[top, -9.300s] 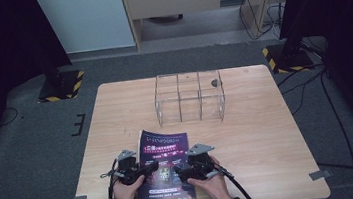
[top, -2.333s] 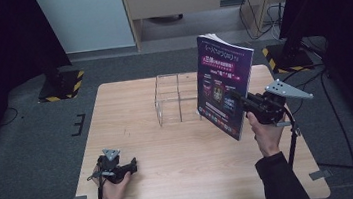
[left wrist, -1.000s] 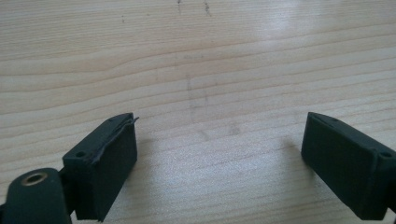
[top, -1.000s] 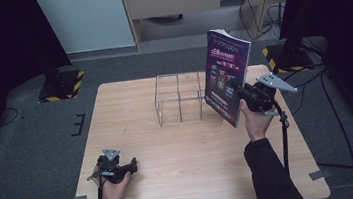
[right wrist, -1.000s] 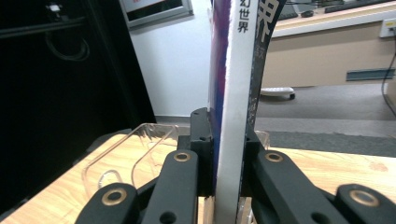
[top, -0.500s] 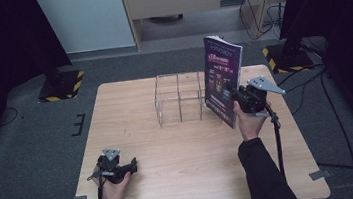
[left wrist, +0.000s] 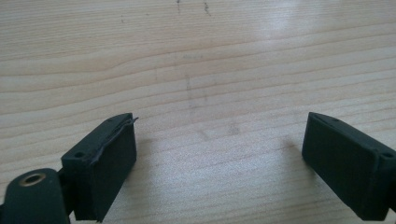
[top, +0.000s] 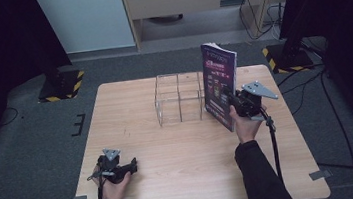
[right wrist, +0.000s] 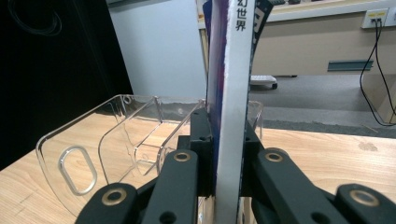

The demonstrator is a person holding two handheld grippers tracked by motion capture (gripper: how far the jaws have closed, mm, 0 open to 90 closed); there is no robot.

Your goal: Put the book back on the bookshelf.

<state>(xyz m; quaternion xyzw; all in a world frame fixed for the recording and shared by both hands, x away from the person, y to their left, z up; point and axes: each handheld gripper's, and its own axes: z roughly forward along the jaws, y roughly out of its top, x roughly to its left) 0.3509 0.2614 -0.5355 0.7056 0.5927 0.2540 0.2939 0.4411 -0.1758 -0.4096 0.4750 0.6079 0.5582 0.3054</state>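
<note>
Pale wood grain runs under the left gripper (top: pixel 133 166), which rests at the near left corner of the table (top: pixel 183 179) with its jaws spread wide and nothing between them. Farther off on the right side, the right gripper (top: pixel 228 97) clamps a purple magazine (top: pixel 219 85) by its spine, holding it upright. The magazine stands just beside the right end of the clear acrylic organiser (top: pixel 178 99), beyond the table's middle.
</note>
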